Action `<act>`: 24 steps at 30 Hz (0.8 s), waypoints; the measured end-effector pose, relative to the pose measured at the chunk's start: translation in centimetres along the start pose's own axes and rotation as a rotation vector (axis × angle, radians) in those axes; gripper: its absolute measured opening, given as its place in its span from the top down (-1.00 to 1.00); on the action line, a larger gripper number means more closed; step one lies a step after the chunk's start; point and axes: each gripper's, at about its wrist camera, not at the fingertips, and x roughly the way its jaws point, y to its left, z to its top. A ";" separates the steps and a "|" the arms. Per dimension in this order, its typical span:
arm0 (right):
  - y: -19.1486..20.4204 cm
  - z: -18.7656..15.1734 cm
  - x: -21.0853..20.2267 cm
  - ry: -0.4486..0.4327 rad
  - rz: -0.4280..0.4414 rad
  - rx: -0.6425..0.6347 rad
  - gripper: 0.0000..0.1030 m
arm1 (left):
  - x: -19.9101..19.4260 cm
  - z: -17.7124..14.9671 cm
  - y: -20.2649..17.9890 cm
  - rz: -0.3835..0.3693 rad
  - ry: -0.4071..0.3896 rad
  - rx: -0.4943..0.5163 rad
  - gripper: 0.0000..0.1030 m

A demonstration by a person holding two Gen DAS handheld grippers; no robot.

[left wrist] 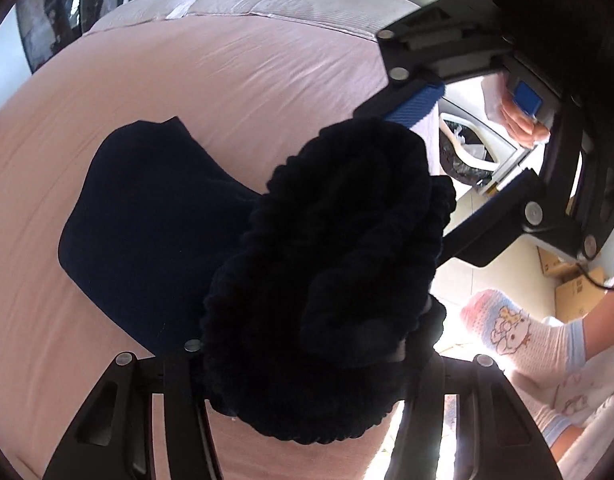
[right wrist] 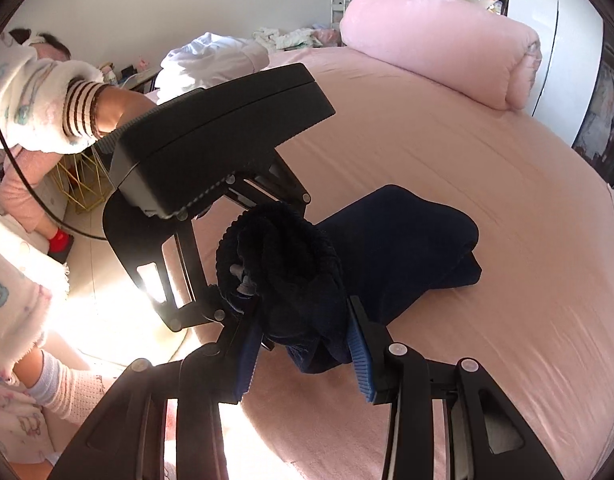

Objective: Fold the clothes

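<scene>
A dark navy knit garment (left wrist: 155,220) lies on the pink bed (left wrist: 187,80), its body folded flat and one ribbed end (left wrist: 331,264) lifted near the bed's edge. My left gripper (left wrist: 307,344) is shut on that bunched end; it also shows in the right wrist view (right wrist: 243,276), its fingers buried in the cloth. My right gripper (right wrist: 303,352) has its blue pads (right wrist: 361,360) either side of the same bunched end (right wrist: 291,280), with the jaws wide apart. The folded body (right wrist: 403,240) rests on the bed (right wrist: 467,140). The right gripper shows in the left wrist view (left wrist: 435,160) too.
A rolled pink duvet (right wrist: 439,40) and white bedding (right wrist: 211,60) lie at the bed's far side. The person's leg in a patterned sock (left wrist: 519,332) stands by the bed edge. Cardboard boxes (left wrist: 575,288) and a bin (left wrist: 463,156) sit on the floor.
</scene>
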 end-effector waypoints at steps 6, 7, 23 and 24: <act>-1.7 0.6 -0.1 -0.016 0.004 0.098 0.23 | -0.2 0.4 1.8 -0.051 -0.003 -0.159 0.09; -1.9 0.5 -0.2 -0.016 0.009 0.109 0.23 | -0.3 0.5 1.8 -0.056 -0.003 -0.170 0.09; -0.7 -0.9 0.1 0.066 -0.026 -0.028 -0.02 | -1.4 1.2 3.0 -0.084 -0.028 -0.262 0.10; -0.4 -0.9 0.2 0.065 -0.026 -0.048 -0.02 | -1.5 1.3 3.2 -0.086 -0.030 -0.269 0.10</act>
